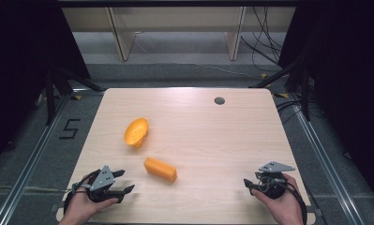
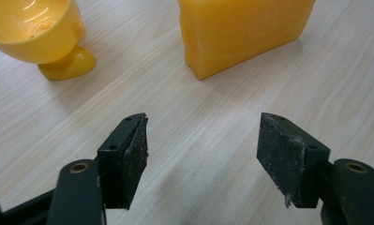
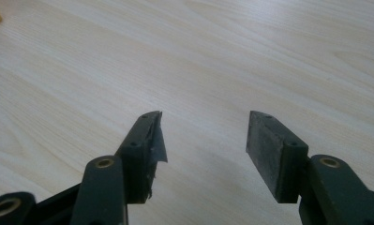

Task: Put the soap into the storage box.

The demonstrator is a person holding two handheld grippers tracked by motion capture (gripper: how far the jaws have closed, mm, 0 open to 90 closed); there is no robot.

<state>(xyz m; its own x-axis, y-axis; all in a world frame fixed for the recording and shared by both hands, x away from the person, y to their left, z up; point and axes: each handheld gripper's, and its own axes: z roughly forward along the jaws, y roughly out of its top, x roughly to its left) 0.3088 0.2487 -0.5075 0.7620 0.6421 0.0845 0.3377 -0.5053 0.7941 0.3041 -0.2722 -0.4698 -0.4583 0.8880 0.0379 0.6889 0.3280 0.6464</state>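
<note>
An orange block (image 1: 160,169) lies on the wooden table (image 1: 213,136) a little left of centre, near the front. Beyond it, an orange-yellow cup (image 1: 136,131) lies tipped on its side, mouth toward the left. My left gripper (image 1: 121,181) rests at the front left, open and empty, pointing right toward the block. In the left gripper view the block (image 2: 243,30) sits just ahead of the jaws and the cup (image 2: 37,33) is at the upper left. My right gripper (image 1: 248,183) is at the front right, held by a hand, open, with bare table between its jaws (image 3: 203,140).
A small grey round grommet (image 1: 219,100) sits in the table near the far edge. Black curtains stand at both sides, and cables trail on the floor at the back right. A floor mark reading 5 (image 1: 70,128) lies left of the table.
</note>
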